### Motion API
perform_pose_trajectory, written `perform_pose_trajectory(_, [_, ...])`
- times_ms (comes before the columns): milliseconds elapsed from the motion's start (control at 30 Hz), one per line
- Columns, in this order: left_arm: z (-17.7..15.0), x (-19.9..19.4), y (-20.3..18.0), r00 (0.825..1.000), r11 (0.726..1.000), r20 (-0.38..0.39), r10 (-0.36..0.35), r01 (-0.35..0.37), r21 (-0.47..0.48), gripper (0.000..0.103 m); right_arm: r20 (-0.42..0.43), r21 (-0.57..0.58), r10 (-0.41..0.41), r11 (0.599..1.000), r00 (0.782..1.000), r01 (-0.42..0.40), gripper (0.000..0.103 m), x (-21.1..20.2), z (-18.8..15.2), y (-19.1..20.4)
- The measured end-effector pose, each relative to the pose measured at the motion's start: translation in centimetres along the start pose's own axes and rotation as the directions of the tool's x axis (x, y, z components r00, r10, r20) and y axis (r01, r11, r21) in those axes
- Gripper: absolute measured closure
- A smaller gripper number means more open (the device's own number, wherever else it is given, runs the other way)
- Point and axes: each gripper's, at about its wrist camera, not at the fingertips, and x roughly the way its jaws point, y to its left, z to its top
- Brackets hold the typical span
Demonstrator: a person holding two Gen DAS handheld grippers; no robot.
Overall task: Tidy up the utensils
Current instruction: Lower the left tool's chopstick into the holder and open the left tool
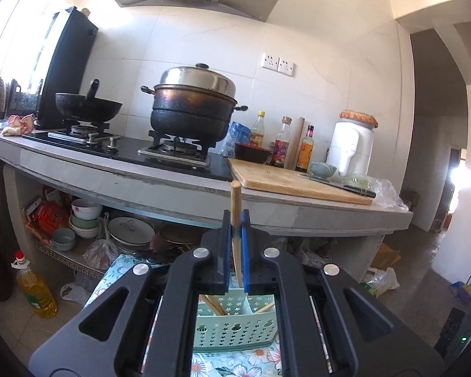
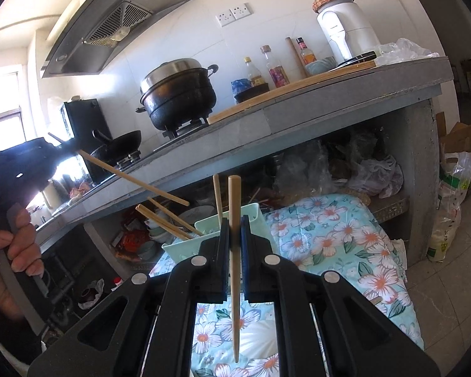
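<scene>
Chopsticks in both grippers, so plenty can slip here. From the left wrist view, the left gripper (image 1: 235, 245) is pinched nearly closed on a single wooden chopstick (image 1: 236, 207), which stands close to upright between the blue pads (image 1: 226, 245), its blunt end poking up in front of the tabletop (image 1: 172, 185). Below the jaws sits the green utensil basket (image 1: 235, 330) on a floral cloth (image 1: 245, 367), with other chopsticks (image 1: 215, 304) already leaning in its compartments. Risk one: the grip is narrow and the stick is smooth, so a quick swing could let it pivot or slide out before the tip is over a compartment. Risk two: the divider walls are thin; a tip landing on one would skid off and miss.

Over to the right wrist view: the right gripper (image 2: 235, 251) is likewise clamped almost closed on its own chopstick (image 2: 234, 251), pointed tip hanging down over the floral cloth, short of the basket (image 2: 185, 245). Release here and it drops on the cloth, not in the basket. At left, a hand (image 2: 9, 245) carries the left gripper (image 2: 64, 149), whose chopstick (image 2: 132, 176) slants down toward the basket. Both sticks converge on one small opening, so a clash, or a knock to the leaning chopsticks (image 2: 166, 220), looks like the main hazard.
</scene>
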Motion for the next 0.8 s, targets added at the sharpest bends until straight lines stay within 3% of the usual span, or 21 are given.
perform_pose_trajectory(567, [-4.5, 9.1, -2.1, 0.988, 0.988, -0.125, 0.09, -0.072, 0.137, 0.099, -0.029, 0.03, -0.007, 1.0, 1.0, 0.008, 0.096, 1.1, 0.0, -1.5])
perform_pose_trajectory(800, [-6.1, 11.7, -2.2, 0.986, 0.993, -0.158, 0.059, -0.041, 0.113, 0.099, -0.041, 0.039, -0.013, 0.999, 0.999, 0.014, 0.096, 1.3, -0.1, -1.9])
